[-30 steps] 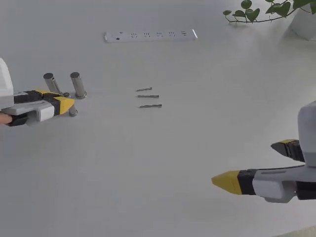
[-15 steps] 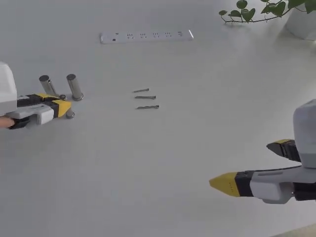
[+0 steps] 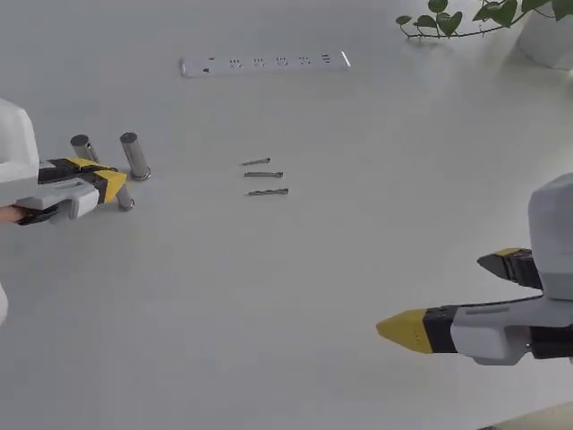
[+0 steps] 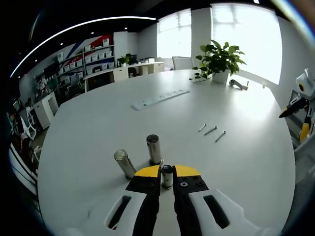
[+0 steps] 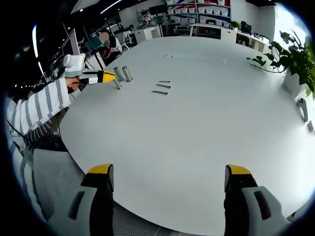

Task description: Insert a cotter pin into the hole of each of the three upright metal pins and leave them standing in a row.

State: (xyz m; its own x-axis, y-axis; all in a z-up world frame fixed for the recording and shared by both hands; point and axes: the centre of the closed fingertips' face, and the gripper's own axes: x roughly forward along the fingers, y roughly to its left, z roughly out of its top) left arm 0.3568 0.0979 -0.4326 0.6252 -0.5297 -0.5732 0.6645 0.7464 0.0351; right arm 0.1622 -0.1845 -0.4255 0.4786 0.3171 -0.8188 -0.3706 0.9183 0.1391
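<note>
The left hand-held gripper (image 4: 167,178) is clamped on one metal pin (image 4: 167,169), nearer the person and left of the power strip (image 3: 264,63). Two more metal pins (image 3: 134,154) stand just beside it. Three cotter pins (image 3: 265,176) lie on the table (image 3: 295,296), nearer than the strip. The right hand-held gripper (image 5: 167,177) gapes empty. The steel looks stiff and probably slippery; the thin cotter pins are best pinched near one end.

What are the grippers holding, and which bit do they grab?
The left gripper pinches one metal pin near its top end. The right gripper is open and holds nothing.
</note>
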